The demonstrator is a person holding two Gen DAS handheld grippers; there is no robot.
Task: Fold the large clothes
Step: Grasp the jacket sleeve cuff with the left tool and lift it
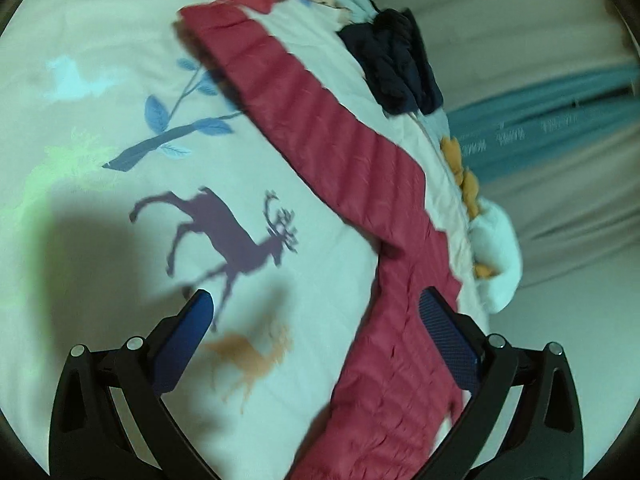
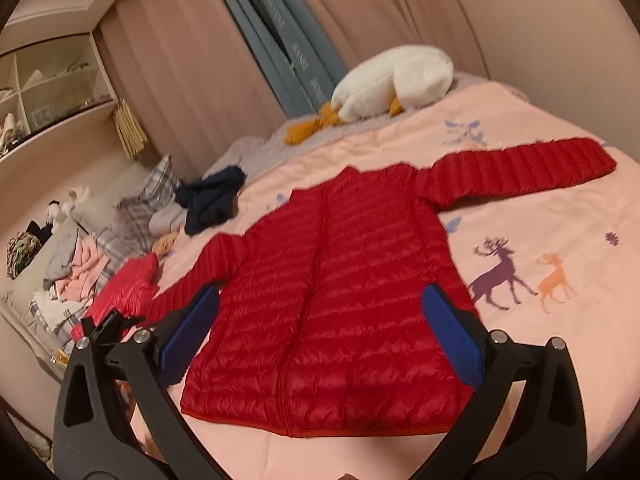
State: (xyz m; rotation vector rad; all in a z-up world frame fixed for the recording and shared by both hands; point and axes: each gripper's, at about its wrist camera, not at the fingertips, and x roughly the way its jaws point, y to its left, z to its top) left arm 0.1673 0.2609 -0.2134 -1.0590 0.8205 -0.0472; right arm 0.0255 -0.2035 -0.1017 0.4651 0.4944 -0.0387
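Pink bedspread [image 2: 520,208]: red jacket [image 2: 332,280] flat between right gripper [image 2: 320,300] fingers, both grippers spread, empty

Left gripper [image 1: 316,300] and right gripper [image 2: 322,294] (both empty) gape wide.

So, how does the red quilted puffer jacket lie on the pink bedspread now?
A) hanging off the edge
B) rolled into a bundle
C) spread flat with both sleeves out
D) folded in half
C: the red quilted puffer jacket lies flat and unfolded on the pink bedspread, both sleeves stretched sideways.
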